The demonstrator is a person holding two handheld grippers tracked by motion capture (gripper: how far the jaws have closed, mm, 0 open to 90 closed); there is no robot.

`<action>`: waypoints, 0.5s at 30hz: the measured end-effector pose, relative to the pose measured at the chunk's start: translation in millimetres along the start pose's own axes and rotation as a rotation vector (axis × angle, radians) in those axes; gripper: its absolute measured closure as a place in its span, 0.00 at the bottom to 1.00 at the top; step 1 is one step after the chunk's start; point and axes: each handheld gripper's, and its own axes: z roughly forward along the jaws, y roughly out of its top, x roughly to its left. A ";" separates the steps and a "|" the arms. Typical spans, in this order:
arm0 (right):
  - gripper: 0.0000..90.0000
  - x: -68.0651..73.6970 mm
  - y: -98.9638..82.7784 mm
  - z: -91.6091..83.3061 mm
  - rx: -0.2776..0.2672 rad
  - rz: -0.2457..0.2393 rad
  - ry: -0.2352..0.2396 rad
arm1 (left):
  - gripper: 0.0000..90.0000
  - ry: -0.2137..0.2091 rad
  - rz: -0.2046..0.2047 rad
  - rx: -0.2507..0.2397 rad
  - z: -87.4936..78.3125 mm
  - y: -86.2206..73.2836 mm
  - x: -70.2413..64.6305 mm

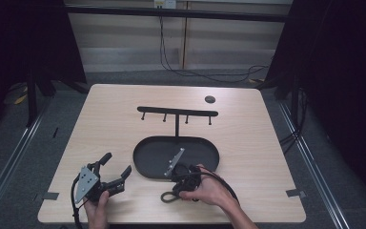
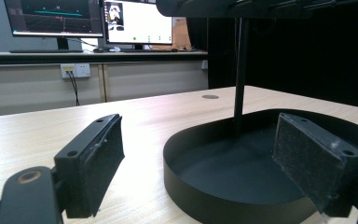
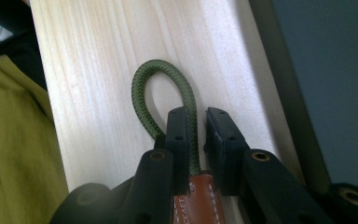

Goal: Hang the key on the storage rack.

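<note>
Here, green cord loop point(image 3: 165, 88) between right gripper point(image 3: 198, 128) jaws.

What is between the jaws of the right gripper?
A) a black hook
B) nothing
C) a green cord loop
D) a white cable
C: in the right gripper view the right gripper has its jaws nearly together on one strand of the green cord loop, above a brown leather tab.

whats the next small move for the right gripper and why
Probably a short lift straight up. The right gripper has its jaws closed on the green cord loop with the brown leather tab, which lies on the table near the front edge. The hook rack above the black tray looks like the destination.
</note>
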 end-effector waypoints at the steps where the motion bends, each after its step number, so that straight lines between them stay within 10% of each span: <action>1: 0.89 0.5 0.8 0.2 0.005 -0.011 -0.008 | 0.17 0.000 0.000 -0.001 0.0 0.0 0.0; 15: 0.95 -3.6 5.7 1.3 0.050 0.053 0.065 | 0.18 0.000 -0.001 0.000 0.0 0.0 0.0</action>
